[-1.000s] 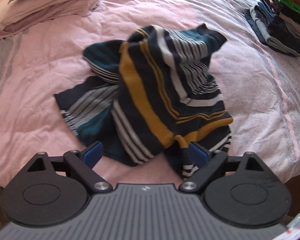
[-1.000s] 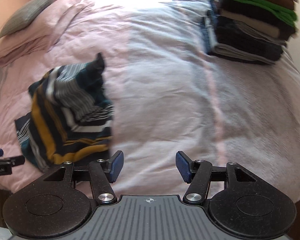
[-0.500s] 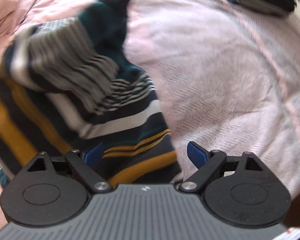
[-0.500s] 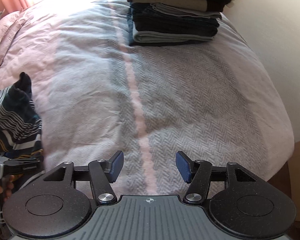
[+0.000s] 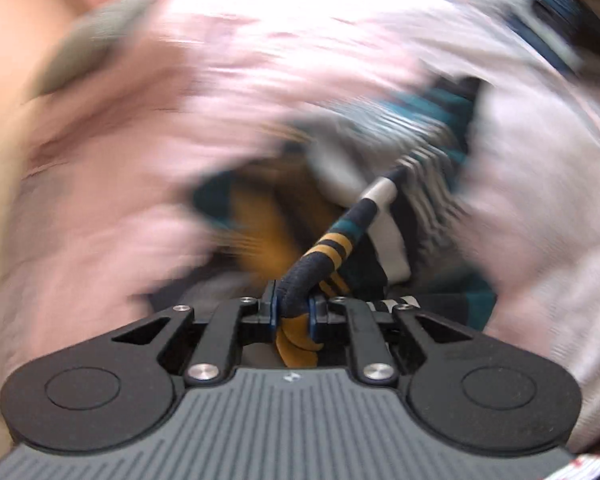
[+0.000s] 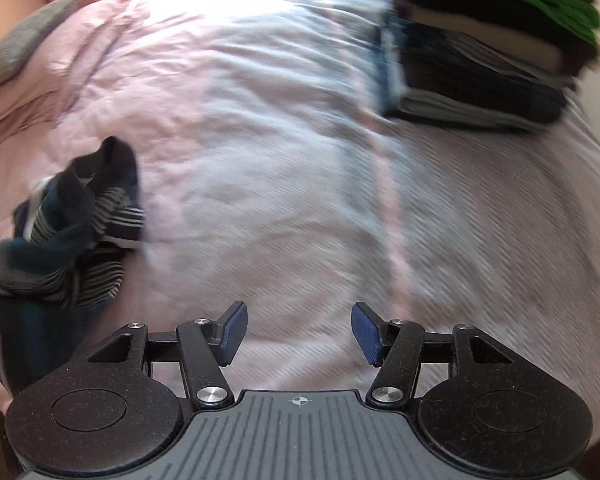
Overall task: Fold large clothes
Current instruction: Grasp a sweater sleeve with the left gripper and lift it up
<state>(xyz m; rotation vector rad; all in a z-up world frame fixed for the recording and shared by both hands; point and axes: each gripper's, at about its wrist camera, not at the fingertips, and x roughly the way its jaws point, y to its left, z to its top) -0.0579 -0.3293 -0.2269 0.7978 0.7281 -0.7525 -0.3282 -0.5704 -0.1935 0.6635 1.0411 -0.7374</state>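
Note:
A striped garment (image 5: 384, 196) in navy, teal, mustard and white lies crumpled on the pink bedspread (image 5: 112, 184). My left gripper (image 5: 294, 308) is closing, its jaws pinched on a rolled edge of that garment, which stretches taut away from the pads; the rest of this view is blurred. The right wrist view shows the same garment (image 6: 72, 232) heaped at the left. My right gripper (image 6: 298, 334) stands open over bare bedspread (image 6: 300, 200) to the right of the heap, with nothing between its fingers.
A stack of folded clothes (image 6: 488, 60), green and brown on top, sits at the bed's far right. A grey pillow (image 6: 24, 40) lies at the far left corner. The bed's right edge drops away at the right of the right wrist view.
My left gripper went from open over the garment to closed on a rolled edge of it. The right gripper's view swung left, bringing more of the striped heap in.

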